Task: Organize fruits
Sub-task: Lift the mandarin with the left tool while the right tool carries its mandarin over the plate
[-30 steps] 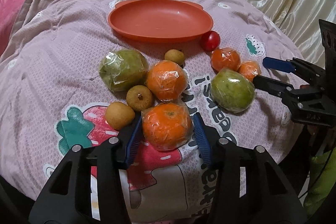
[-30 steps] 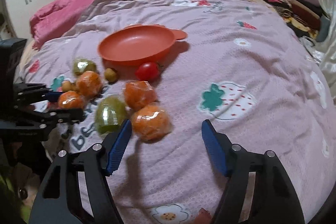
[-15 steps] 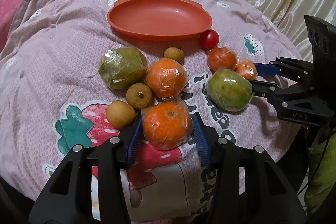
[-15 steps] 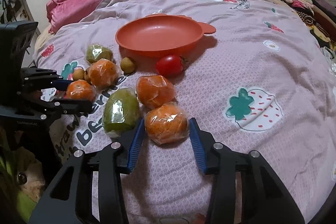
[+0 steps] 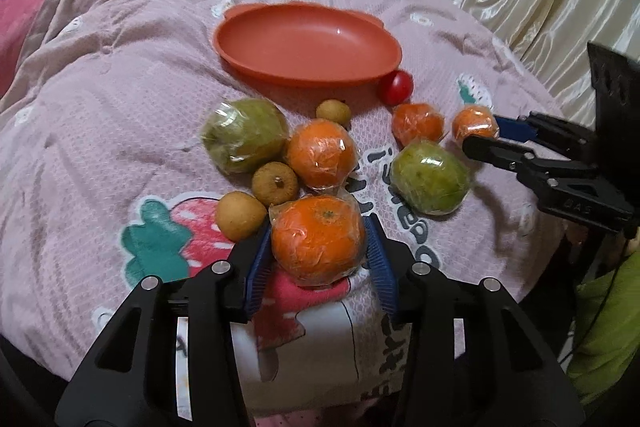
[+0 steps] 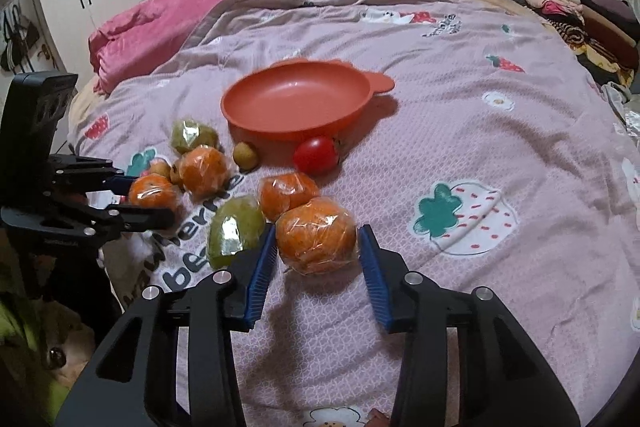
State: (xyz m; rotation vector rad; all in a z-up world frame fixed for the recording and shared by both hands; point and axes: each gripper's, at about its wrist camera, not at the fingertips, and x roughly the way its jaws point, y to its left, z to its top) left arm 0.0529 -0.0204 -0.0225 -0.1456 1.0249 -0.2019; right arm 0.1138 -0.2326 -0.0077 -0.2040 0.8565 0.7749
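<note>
Your left gripper (image 5: 320, 255) has its blue ribbed pads clamped on the nearest wrapped orange (image 5: 319, 241), one pad pressed to each flank, stem end up. That square, side-on hold looks right for a round fruit in slick cling film, which could squirt out of an off-centre pinch. Just left of it sit two dull, rough-skinned longans (image 5: 241, 215), one touching your left finger, so lift straight up or you may nudge it.

Moving across: a film-wrapped green fruit (image 5: 245, 135) lies against another wrapped orange (image 5: 321, 153), with a third small longan (image 5: 333, 110) beyond them. The orange plate (image 5: 256, 57), smooth plastic, shallow and oval with small ear tabs, waits empty further back on the quilted pink bedspread (image 5: 100, 75), probably where the fruit should go. A glossy tomato (image 5: 395, 87) rests against its rim.

Further right, a second green wrapped fruit (image 6: 235, 227) sits beside your right gripper (image 6: 318, 259), whose fingers bracket the small wrapped orange (image 6: 316, 241). The left pad touches the crinkled film; the right pad looks just shy of it, so I cannot tell whether that grip has closed. The soft bedding gives underneath, so expect neighbours to roll as you lift.
</note>
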